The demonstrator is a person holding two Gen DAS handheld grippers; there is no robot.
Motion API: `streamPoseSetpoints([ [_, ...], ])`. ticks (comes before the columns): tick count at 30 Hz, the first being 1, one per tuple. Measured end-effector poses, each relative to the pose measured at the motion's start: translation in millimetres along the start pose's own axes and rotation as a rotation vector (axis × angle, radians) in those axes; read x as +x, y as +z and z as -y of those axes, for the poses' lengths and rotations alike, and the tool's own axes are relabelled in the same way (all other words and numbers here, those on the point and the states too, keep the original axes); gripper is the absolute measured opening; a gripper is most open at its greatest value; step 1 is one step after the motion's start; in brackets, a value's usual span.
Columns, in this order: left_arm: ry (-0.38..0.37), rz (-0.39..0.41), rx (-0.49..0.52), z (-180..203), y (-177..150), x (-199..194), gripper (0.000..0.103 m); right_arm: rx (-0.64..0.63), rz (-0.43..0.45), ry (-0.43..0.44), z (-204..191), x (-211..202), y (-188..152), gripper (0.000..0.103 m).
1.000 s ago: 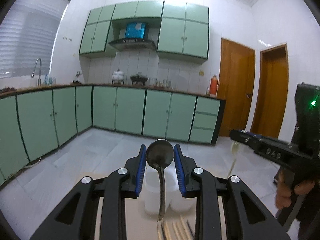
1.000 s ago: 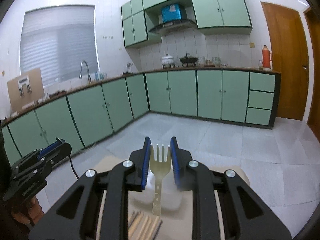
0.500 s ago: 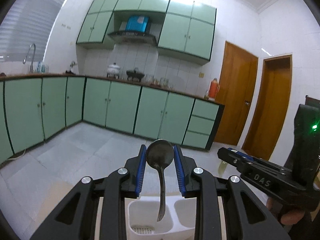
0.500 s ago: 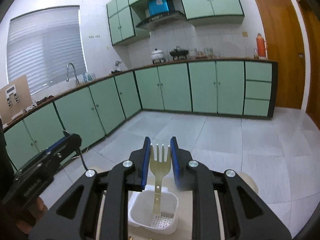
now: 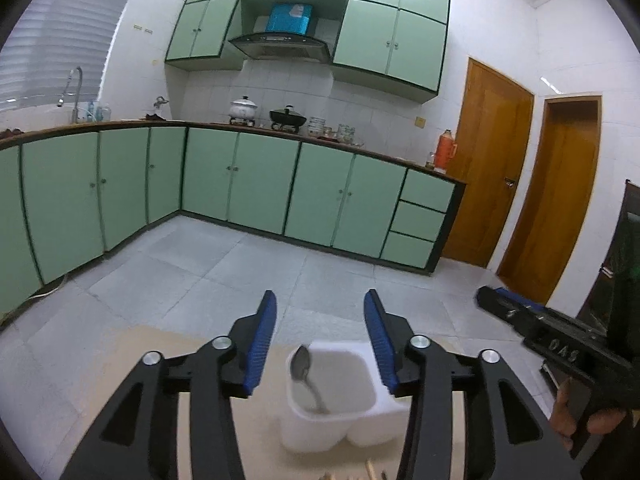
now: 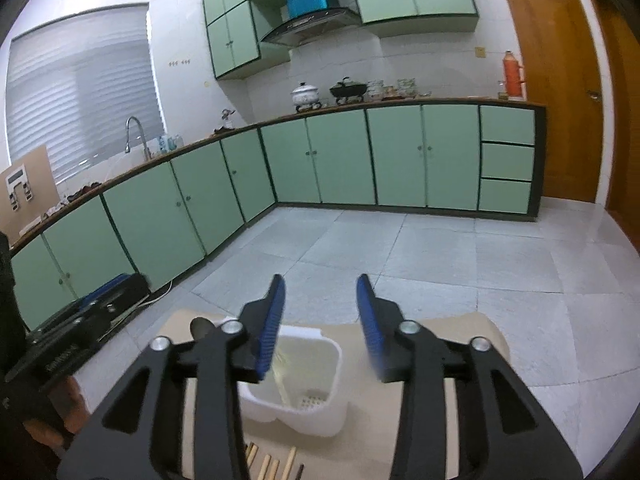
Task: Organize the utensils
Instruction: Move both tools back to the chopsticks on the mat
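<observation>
Green-cupboard kitchen, tan tabletop: both grippers, left and right, gape empty above the white plastic caddy; descending carelessly could topple it, spilling the steel spoon.

chopsticks cut off by edge, fork blurred behind fingers

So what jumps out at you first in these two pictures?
The blue-padded fingers of the left gripper spread wide over a white utensil holder with a metal spoon standing in one compartment. The right gripper is open too, above a pale fork in the holder. Behind: mint-green cabinets.
</observation>
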State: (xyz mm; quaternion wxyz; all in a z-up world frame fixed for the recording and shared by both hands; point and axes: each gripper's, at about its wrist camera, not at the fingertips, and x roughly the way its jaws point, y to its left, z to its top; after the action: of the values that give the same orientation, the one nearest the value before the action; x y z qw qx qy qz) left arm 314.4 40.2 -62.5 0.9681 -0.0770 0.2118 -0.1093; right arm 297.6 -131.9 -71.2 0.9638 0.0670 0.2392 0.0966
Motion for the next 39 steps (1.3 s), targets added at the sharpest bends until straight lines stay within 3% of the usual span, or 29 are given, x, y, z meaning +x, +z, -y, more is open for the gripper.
streamPoseSetpoints([
  [5, 0.005, -0.060, 0.010, 1.9, -29.2, -42.8, 0.055, -0.005, -0.014, -0.044, 3.6, -42.4, -39.8, 0.053],
  [13, 0.050, -0.239, 0.045, 0.8, -124.9, -90.3, 0.057, 0.030, -0.174, -0.095, -6.2, -98.6, -156.9, 0.054],
  [18, 0.065, -0.325, 0.080, 3.9, -167.0, -107.2, 0.057, 0.031, -0.240, -0.081, -29.4, -121.3, -206.5, 0.053],
  [26, 0.077, -0.343, 0.101, 1.1, -205.0, -139.0, 0.057, 0.001, -0.277, -0.053, -51.2, -146.9, -241.0, 0.047],
  [39, 0.114, -0.312, 0.079, 5.5, -226.8, -152.9, 0.057, -0.028, -0.282, -0.057, -71.6, -152.4, -275.3, 0.032],
])
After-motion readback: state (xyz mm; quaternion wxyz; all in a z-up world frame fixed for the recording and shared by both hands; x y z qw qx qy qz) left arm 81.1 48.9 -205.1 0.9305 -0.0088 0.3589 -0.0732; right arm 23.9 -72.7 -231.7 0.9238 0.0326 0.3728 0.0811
